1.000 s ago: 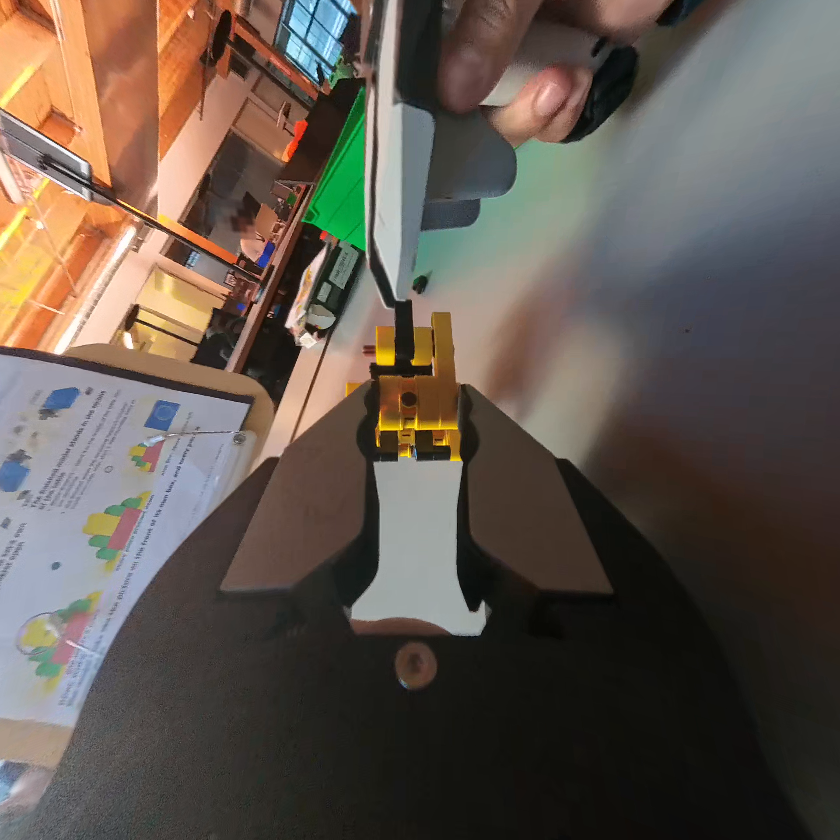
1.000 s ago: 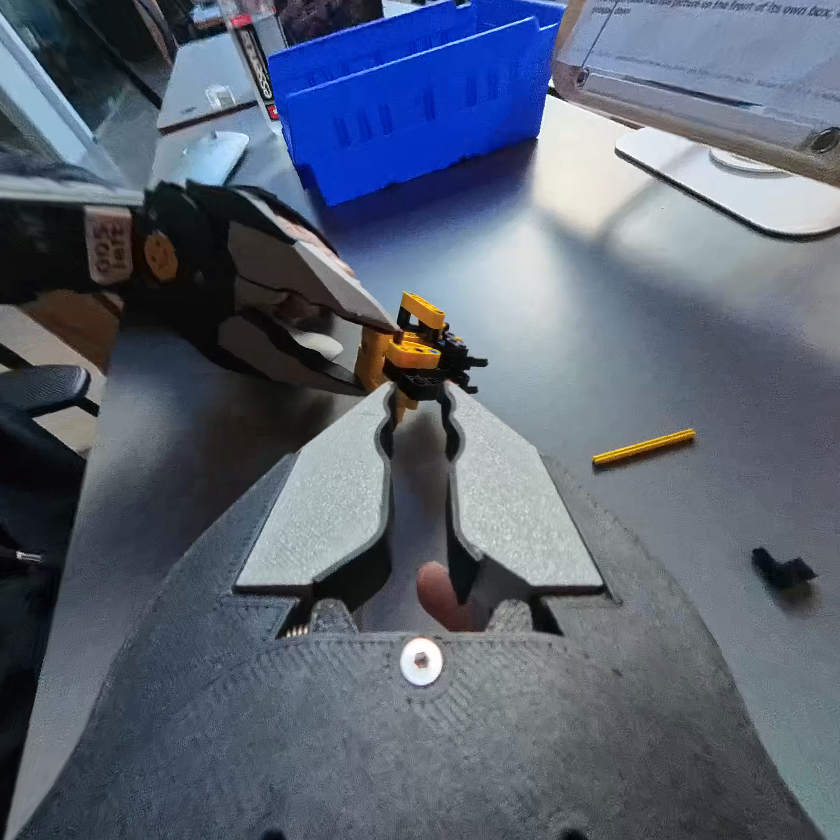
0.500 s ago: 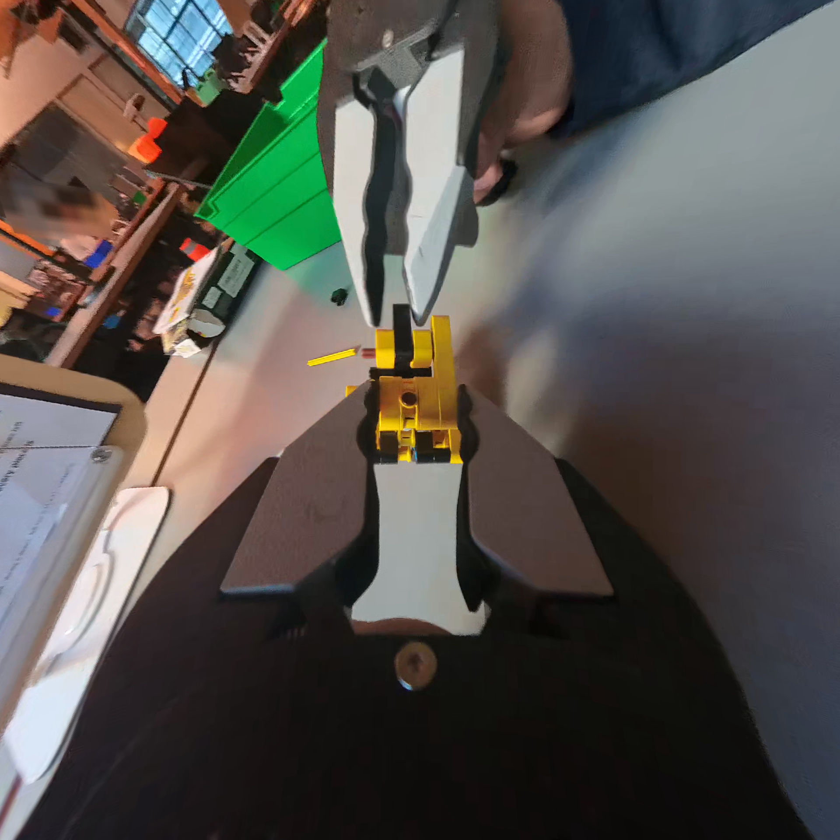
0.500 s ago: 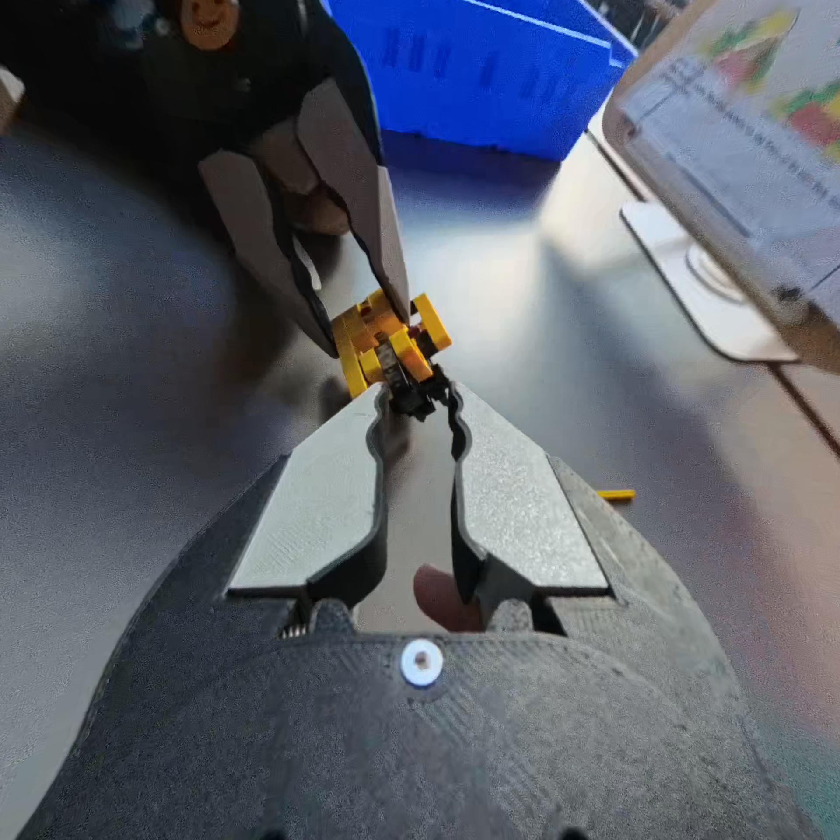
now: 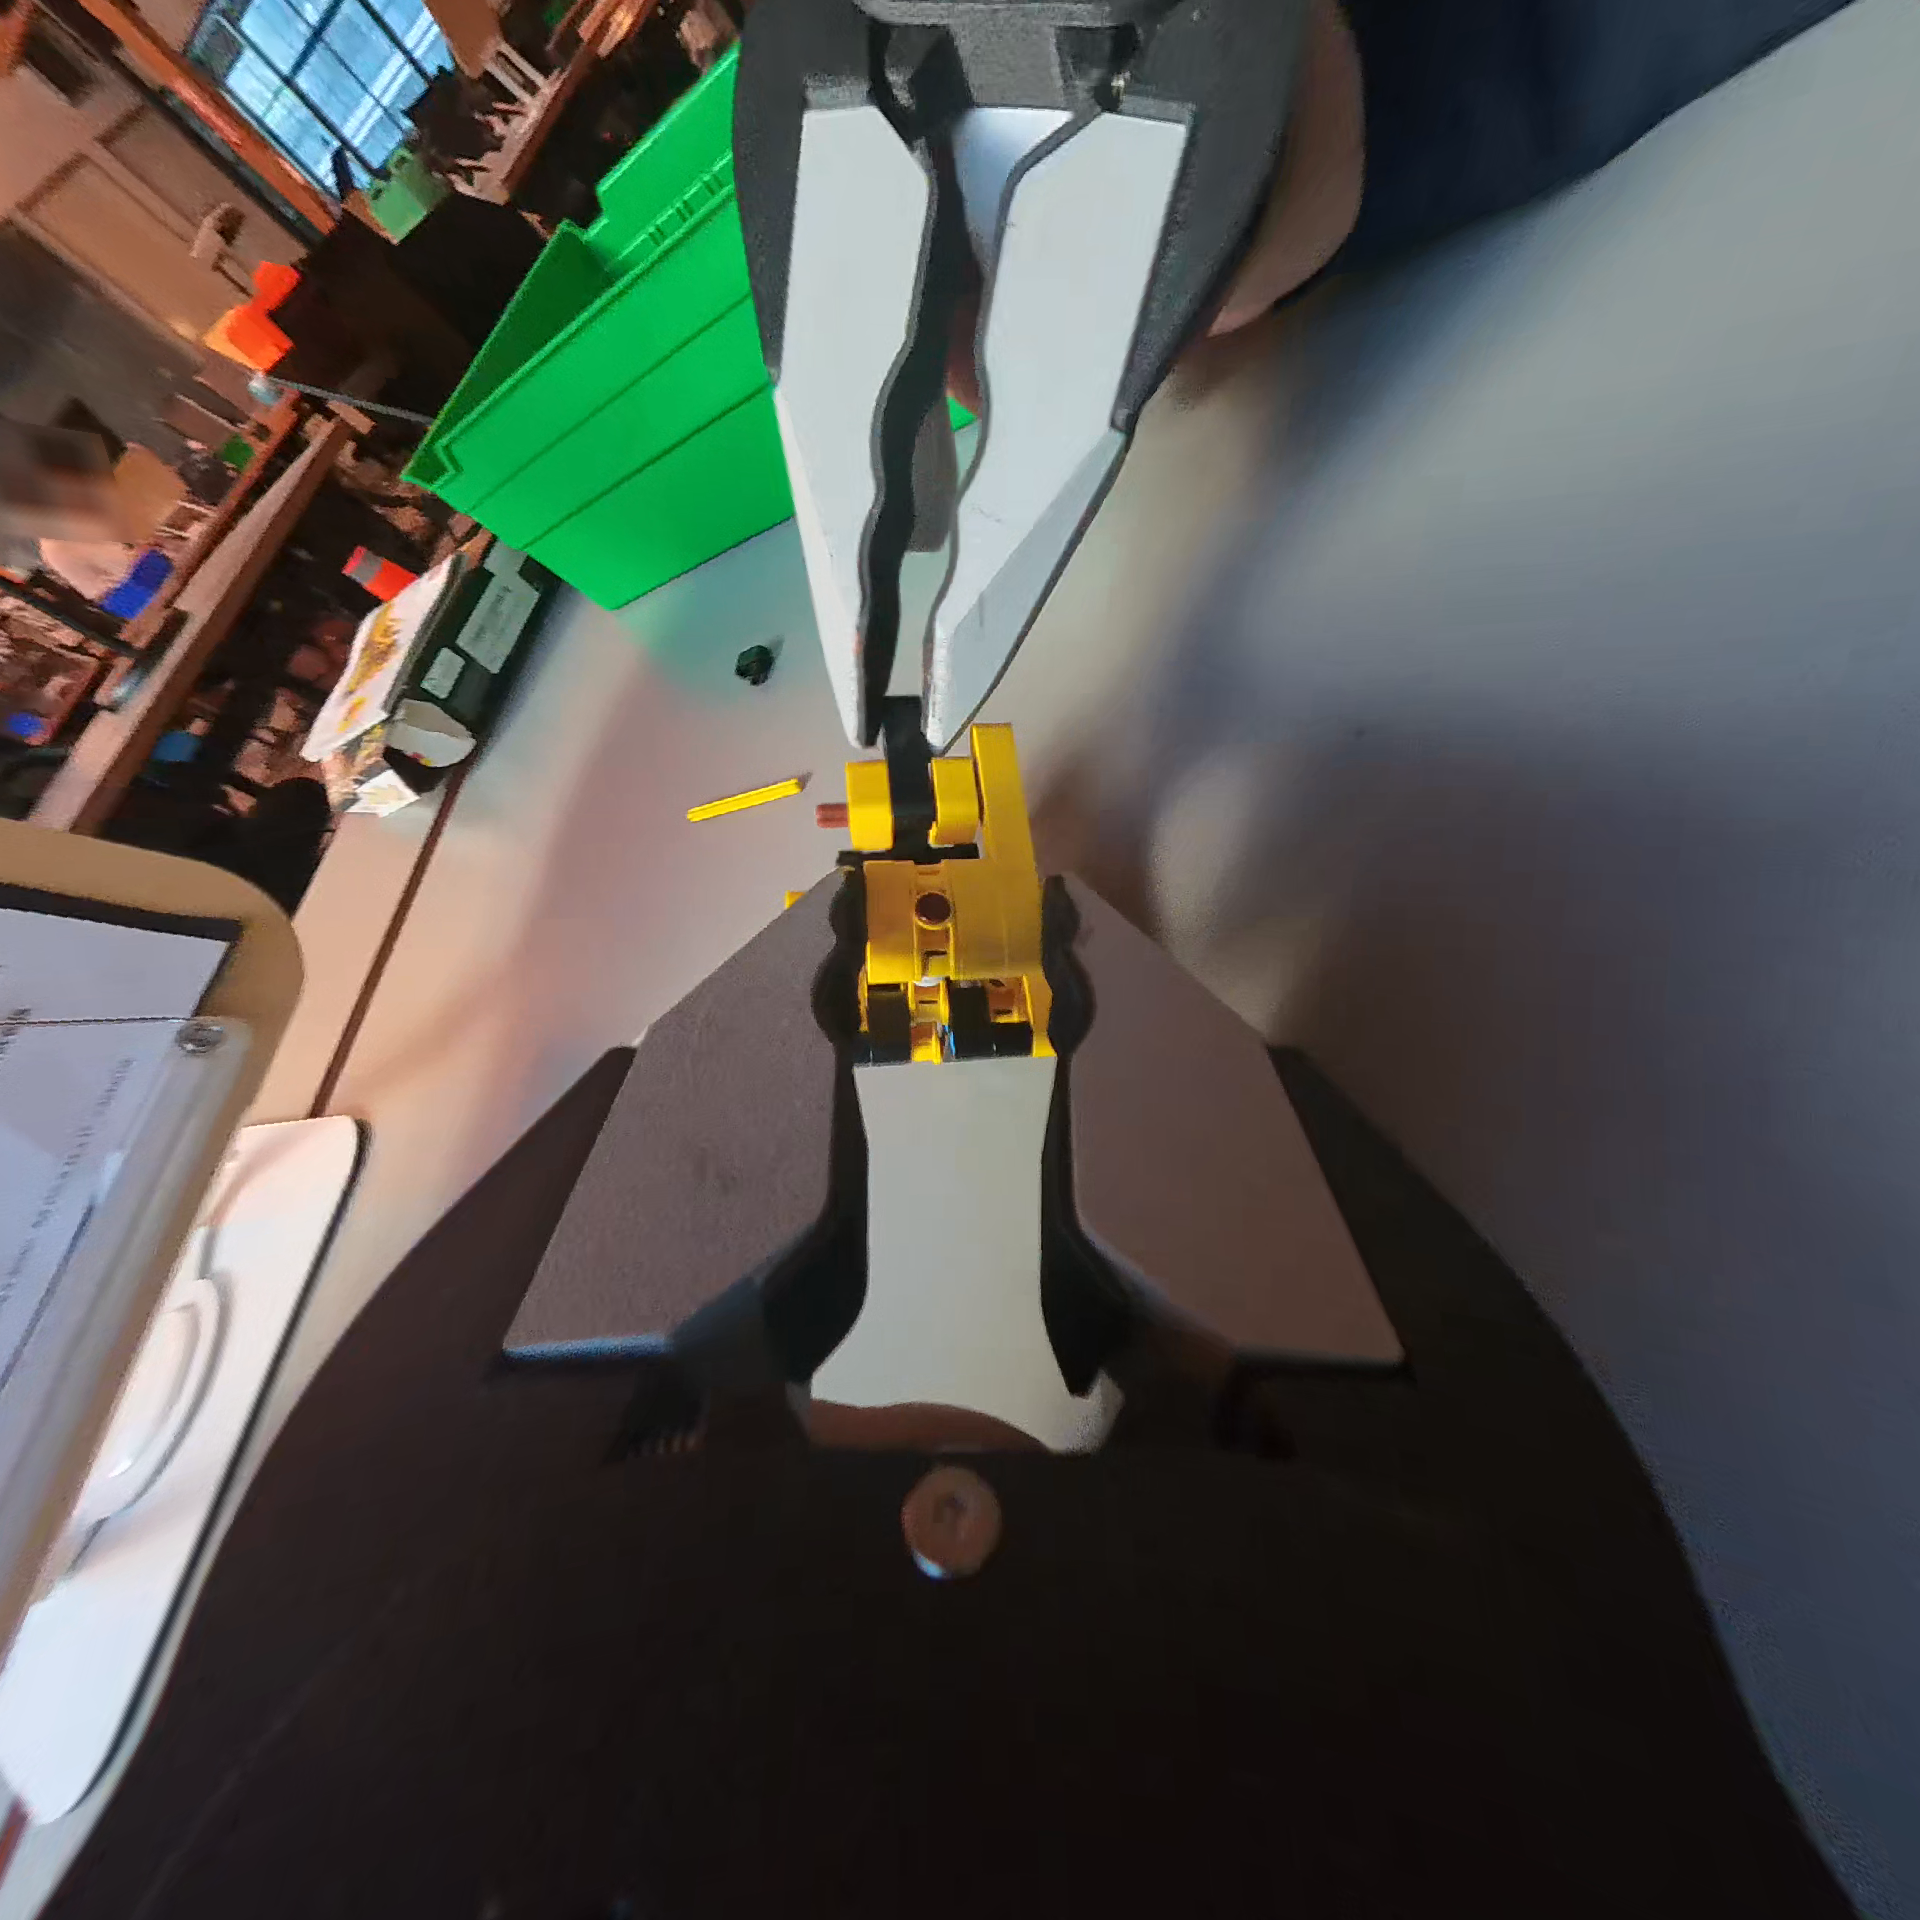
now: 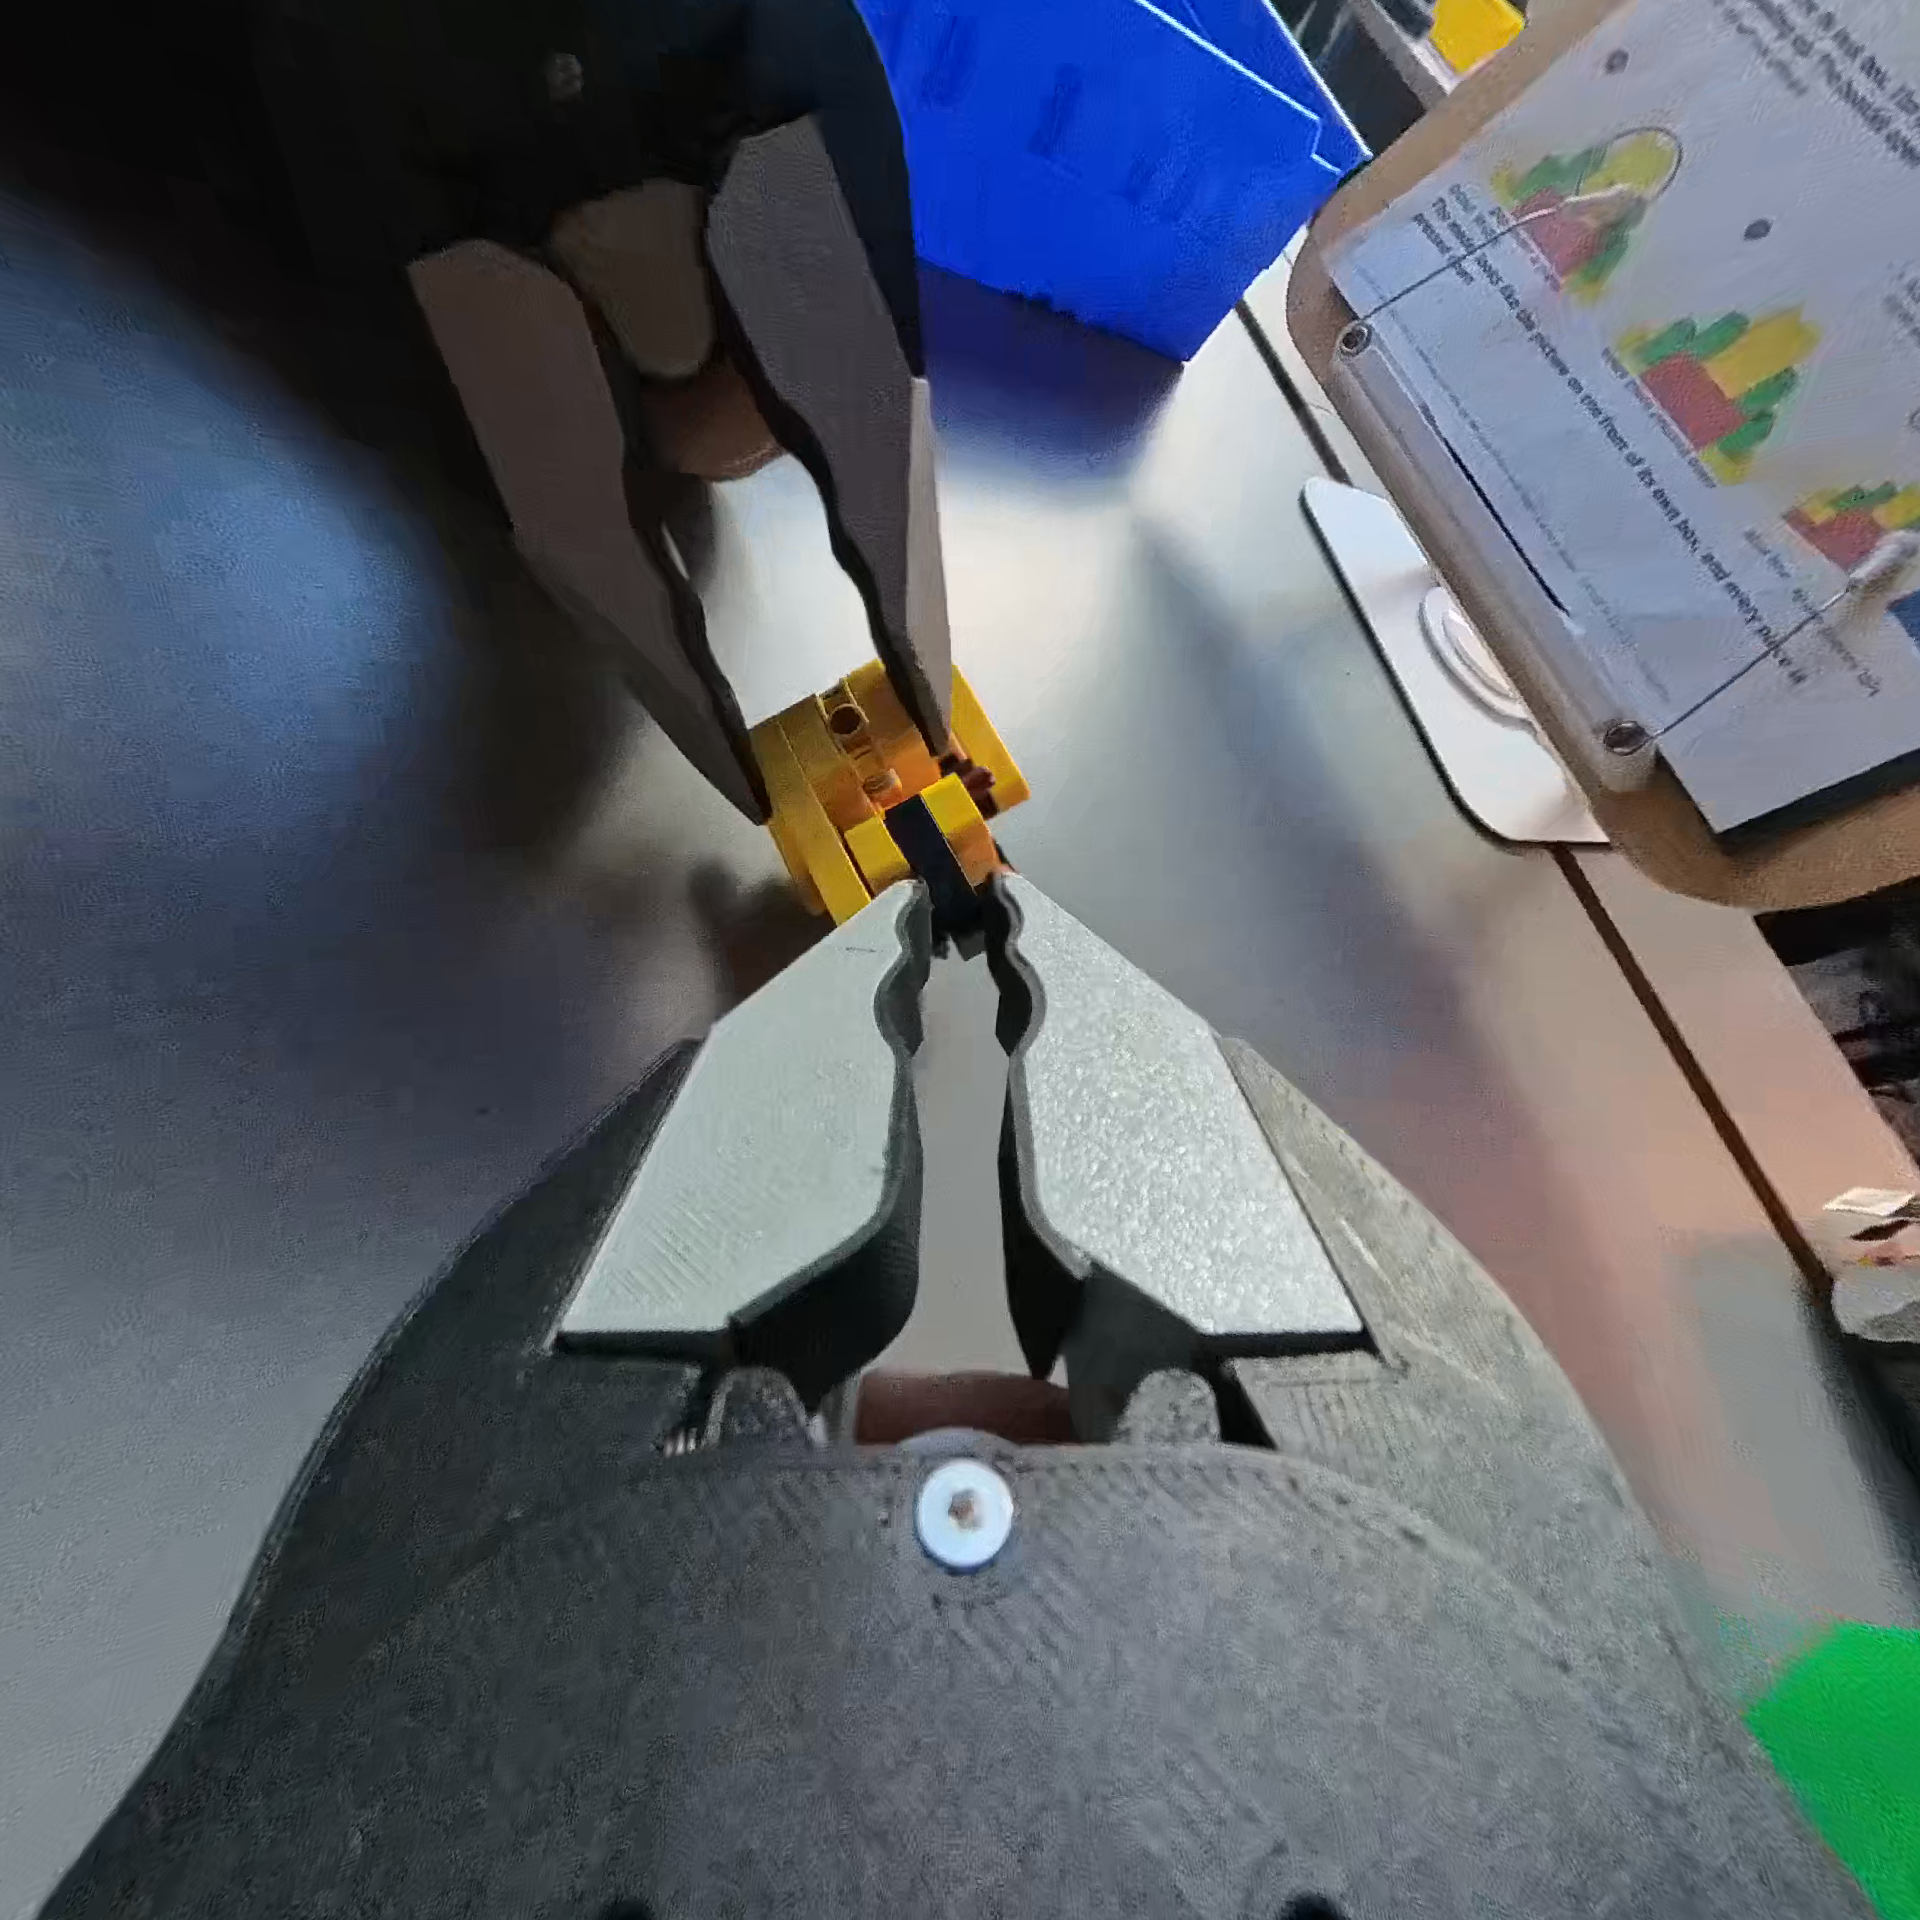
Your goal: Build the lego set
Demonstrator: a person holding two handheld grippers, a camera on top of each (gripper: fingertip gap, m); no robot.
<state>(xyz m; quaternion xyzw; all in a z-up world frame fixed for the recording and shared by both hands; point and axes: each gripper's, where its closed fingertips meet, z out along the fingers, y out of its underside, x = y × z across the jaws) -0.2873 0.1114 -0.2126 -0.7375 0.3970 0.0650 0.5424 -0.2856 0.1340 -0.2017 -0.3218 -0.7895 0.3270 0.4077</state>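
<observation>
My left gripper is shut on a yellow and black lego assembly and holds it above the grey table. My right gripper is shut on the black piece that sticks out of the assembly's far end. The two grippers face each other tip to tip. In the left wrist view the right gripper comes down from the top onto that black piece. In the right wrist view the left gripper clamps the yellow body from above.
A loose yellow rod and a small black part lie on the table beyond the assembly. A green bin stands behind them, a blue bin opposite. An instruction sheet on a stand is at the table's edge. Left and right tips are no more than a few centimetres apart.
Both grippers have turned together with the assembly between them. The right gripper now points straight at the left one. The instruction stand has slid out of the left view.
</observation>
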